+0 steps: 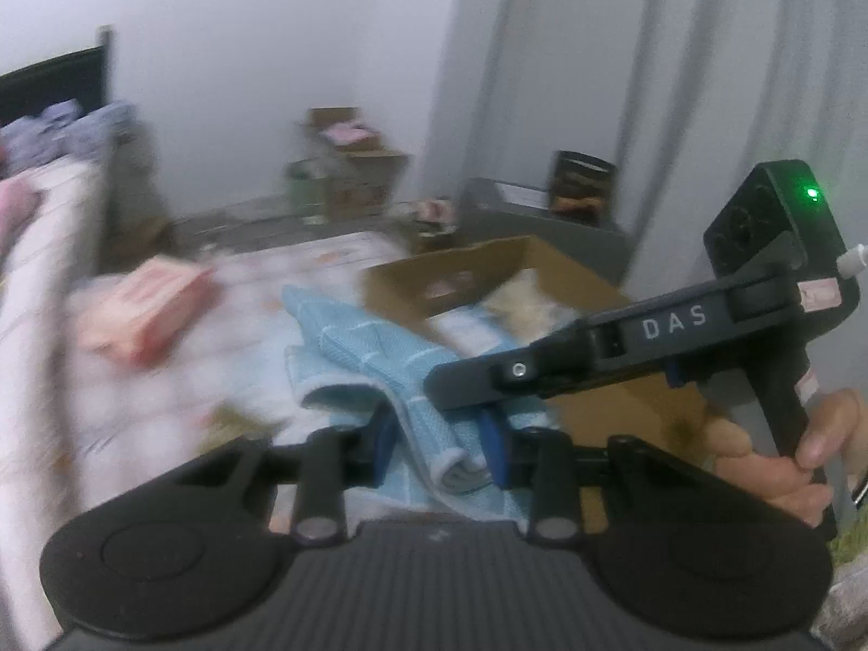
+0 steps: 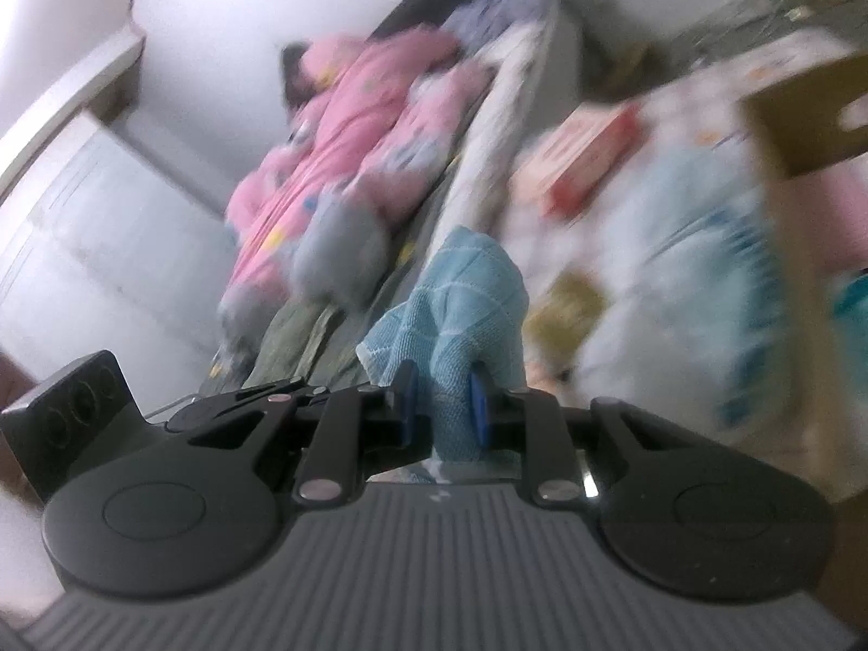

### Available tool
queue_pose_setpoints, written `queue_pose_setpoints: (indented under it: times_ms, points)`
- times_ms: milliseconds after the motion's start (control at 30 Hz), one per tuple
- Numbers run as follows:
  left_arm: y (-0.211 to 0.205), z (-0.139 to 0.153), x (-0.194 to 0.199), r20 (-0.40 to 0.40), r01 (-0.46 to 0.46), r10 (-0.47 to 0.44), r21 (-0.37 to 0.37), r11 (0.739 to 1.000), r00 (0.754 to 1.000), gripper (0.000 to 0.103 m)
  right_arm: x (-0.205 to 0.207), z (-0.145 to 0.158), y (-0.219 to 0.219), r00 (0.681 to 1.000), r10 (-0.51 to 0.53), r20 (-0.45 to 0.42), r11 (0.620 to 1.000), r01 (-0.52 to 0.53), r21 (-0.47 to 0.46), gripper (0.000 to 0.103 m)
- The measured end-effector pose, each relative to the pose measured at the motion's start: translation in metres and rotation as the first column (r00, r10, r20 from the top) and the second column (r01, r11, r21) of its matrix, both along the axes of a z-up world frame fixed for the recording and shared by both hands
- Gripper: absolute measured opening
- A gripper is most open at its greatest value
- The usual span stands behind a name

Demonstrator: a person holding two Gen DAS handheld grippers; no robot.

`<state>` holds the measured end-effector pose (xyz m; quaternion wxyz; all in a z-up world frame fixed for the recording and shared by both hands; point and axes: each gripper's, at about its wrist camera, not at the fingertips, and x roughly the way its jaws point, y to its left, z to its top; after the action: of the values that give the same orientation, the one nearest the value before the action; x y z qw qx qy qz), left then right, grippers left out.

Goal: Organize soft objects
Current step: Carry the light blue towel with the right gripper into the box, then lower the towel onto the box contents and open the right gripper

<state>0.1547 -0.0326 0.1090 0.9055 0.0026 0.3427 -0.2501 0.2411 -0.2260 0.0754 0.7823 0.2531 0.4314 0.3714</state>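
The left gripper (image 1: 442, 447) is clamped on a fold of the light blue towel (image 1: 374, 358), its blue pads pressing the cloth from both sides. The right gripper (image 2: 442, 407) pinches another bunch of the same towel (image 2: 466, 304), which stands up above its fingers. The towel hangs between the two, lifted over the bed beside an open cardboard box (image 1: 488, 271). A red and white carton (image 1: 146, 309) lies on the patterned bedding, blurred

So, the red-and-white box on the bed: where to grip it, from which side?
Judging through blur: the red-and-white box lies flat on the bedspread, long and low. Come from above and pinch across its two long sides near the middle; nothing visibly crowds those sides.
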Motion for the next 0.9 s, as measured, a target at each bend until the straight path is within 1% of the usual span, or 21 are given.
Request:
queue_pose_setpoints:
  times_ms: [100, 200, 267, 333, 433, 500, 600, 667, 733, 833, 900]
  points:
    - [-0.051, -0.004, 0.027, -0.005, 0.092, -0.092, -0.003, 0.996, 0.996, 0.035, 0.008, 0.005, -0.052, 0.996, -0.091, 0.022, 0.995, 0.091, -0.029, 0.019]
    - [-0.100, -0.018, 0.054, -0.046, 0.161, -0.162, -0.011, 0.987, 0.986, 0.035, 0.018, 0.003, -0.102, 0.984, -0.178, 0.023, 0.980, 0.179, -0.082, 0.019]
    - [-0.129, -0.032, 0.071, -0.088, 0.195, -0.196, -0.023, 0.981, 0.977, 0.034, 0.027, -0.002, -0.131, 0.975, -0.222, 0.008, 0.967, 0.221, -0.128, 0.019]
    - [-0.154, -0.047, 0.086, -0.144, 0.214, -0.216, -0.032, 0.976, 0.966, 0.034, 0.038, -0.013, -0.159, 0.965, -0.260, -0.024, 0.952, 0.252, -0.175, 0.019]
    - [-0.186, -0.071, 0.107, -0.224, 0.234, -0.235, -0.027, 0.972, 0.946, 0.034, 0.053, -0.034, -0.187, 0.953, -0.296, -0.061, 0.928, 0.272, -0.254, 0.019]
    - [-0.203, -0.086, 0.117, -0.274, 0.243, -0.237, -0.014, 0.970, 0.932, 0.034, 0.060, -0.050, -0.196, 0.947, -0.311, -0.077, 0.911, 0.274, -0.307, 0.019]
    - [-0.221, -0.108, 0.133, -0.336, 0.245, -0.224, 0.018, 0.969, 0.915, 0.036, 0.068, -0.076, -0.210, 0.943, -0.318, -0.096, 0.890, 0.262, -0.374, 0.019]
    - [-0.223, -0.119, 0.141, -0.371, 0.228, -0.194, 0.049, 0.972, 0.908, 0.046, 0.074, -0.089, -0.215, 0.939, -0.320, -0.126, 0.885, 0.248, -0.394, 0.018]
    - [-0.221, -0.126, 0.145, -0.404, 0.208, -0.164, 0.066, 0.976, 0.900, 0.048, 0.084, -0.105, -0.215, 0.937, -0.317, -0.149, 0.880, 0.233, -0.414, 0.018]
    - [-0.212, -0.125, 0.145, -0.416, 0.198, -0.157, 0.059, 0.978, 0.896, 0.052, 0.094, -0.126, -0.216, 0.931, -0.304, -0.201, 0.889, 0.201, -0.412, 0.018]
    - [-0.209, -0.120, 0.143, -0.412, 0.206, -0.158, 0.075, 0.976, 0.897, 0.052, 0.099, -0.139, -0.212, 0.929, -0.288, -0.234, 0.896, 0.176, -0.407, 0.018]
